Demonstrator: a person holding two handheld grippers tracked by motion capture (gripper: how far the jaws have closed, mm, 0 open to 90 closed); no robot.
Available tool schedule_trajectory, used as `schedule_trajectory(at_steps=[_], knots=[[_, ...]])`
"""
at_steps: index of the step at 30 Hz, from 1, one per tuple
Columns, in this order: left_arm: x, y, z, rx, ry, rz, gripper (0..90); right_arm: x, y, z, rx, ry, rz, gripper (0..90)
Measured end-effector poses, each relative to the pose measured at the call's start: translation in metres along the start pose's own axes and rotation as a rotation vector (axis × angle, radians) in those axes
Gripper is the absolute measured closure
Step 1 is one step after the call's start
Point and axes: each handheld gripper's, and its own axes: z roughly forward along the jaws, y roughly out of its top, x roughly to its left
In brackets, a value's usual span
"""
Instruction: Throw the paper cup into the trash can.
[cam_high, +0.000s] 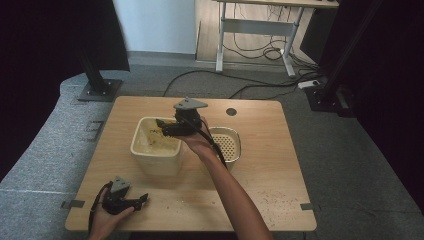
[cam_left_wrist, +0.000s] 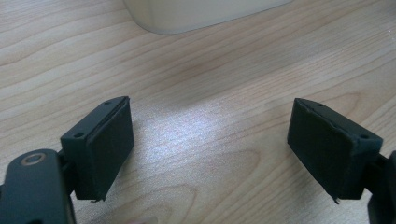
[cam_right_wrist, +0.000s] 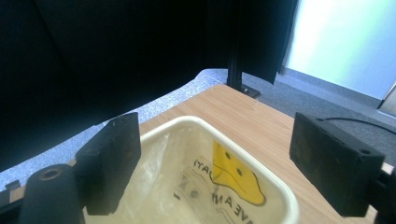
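— What sits closest to you?

— My left hand (cam_high: 102, 220), low at the near-left corner of the bench (cam_high: 270, 150). It holds my left tool (cam_high: 131, 202) just above the wood, jaws pointing right. In the left gripper view the 2 black pads (cam_left_wrist: 111, 147) stand wide apart with bare wood grain between them, pinching nothing. The base of the cream tub (cam_left_wrist: 196, 14) shows at the top edge of that view.

— And your right arm?

— My right forearm (cam_high: 235, 195) runs up from the near edge, past a scatter of small crumbs (cam_high: 272, 199) on the wood to its right. My right hand (cam_high: 196, 141) carries the right tool (cam_high: 167, 128) over the right side of the cream tub (cam_high: 156, 145), jaws aimed left above its opening. In the right gripper view the jaws are spread too, nothing between them, and below them I see the tub's rim (cam_right_wrist: 261, 175).

— What is in the tub?

— A clear plastic liner with a yellow printed face (cam_right_wrist: 233, 179) and some lettering. From the high view the inside looks yellowish.

— Anything beside it?

— A round perforated strainer (cam_high: 226, 145), just right of the tub, partly behind my wrist. Farther back, a dark round hole (cam_high: 231, 111) near the bench's far edge. Beyond that, cables (cam_high: 240, 82) on grey floor and a desk frame (cam_high: 260, 30).
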Motion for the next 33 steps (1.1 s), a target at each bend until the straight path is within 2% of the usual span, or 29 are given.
schedule_trajectory(at_steps=[3, 4, 5, 6, 7, 9, 10, 11, 14, 15, 16, 17, 23, 28, 33], knots=[[0.000, 0.000, 0.000, -0.001, 0.000, 0.000, 14.4, -0.004, -0.005, -0.011, -0.009, -0.012, -0.009, 18.8], [0.000, 0.000, 0.000, -0.001, 0.000, 0.000, 14.4, -0.007, -0.009, -0.020, -0.019, -0.012, -0.008, 19.5], [0.000, 0.000, 0.000, 0.000, -0.001, -0.001, 14.4, -0.007, -0.009, -0.020, -0.019, -0.012, -0.008, 19.5], [0.000, 0.000, 0.000, -0.001, 0.000, 0.000, 14.5, -0.010, -0.013, -0.028, -0.027, -0.017, -0.010, 20.0], [0.000, 0.000, 0.000, -0.001, -0.001, 0.000, 14.5, -0.010, -0.013, -0.028, -0.027, -0.017, -0.010, 20.0], [0.000, 0.000, 0.000, -0.001, -0.001, 0.000, 14.5, -0.014, -0.018, -0.039, -0.036, -0.026, -0.013, 20.5], [0.000, 0.000, 0.000, -0.001, -0.001, 0.000, 14.5, -0.018, -0.023, -0.051, -0.047, -0.034, -0.010, 21.1], [0.000, 0.000, 0.000, -0.002, 0.000, 0.001, 14.5, -0.018, -0.023, -0.051, -0.047, -0.034, -0.010, 21.1], [0.000, 0.000, 0.000, -0.001, -0.001, 0.000, 14.5, -0.025, -0.032, -0.071, -0.068, -0.043, -0.003, 21.9], [0.000, 0.000, 0.000, -0.002, -0.001, 0.001, 14.5, -0.028, -0.036, -0.079, -0.074, -0.046, -0.001, 22.1], [0.000, 0.000, 0.000, -0.003, 0.001, 0.001, 14.5, -0.033, -0.044, -0.094, -0.086, -0.061, 0.002, 22.5], [0.000, 0.000, 0.000, -0.003, 0.000, 0.001, 14.5, -0.033, -0.044, -0.094, -0.086, -0.061, 0.002, 22.5], [0.000, 0.000, 0.000, -0.003, 0.000, 0.002, 14.5, -0.051, -0.074, -0.140, -0.100, -0.110, 0.010, 23.4], [0.000, 0.000, 0.000, -0.003, -0.001, 0.003, 14.5, -0.062, -0.103, -0.175, -0.099, -0.154, 0.000, 23.8], [0.000, 0.000, 0.000, -0.002, -0.001, 0.002, 14.6, -0.070, -0.139, -0.200, -0.098, -0.177, 0.036, 24.1]])
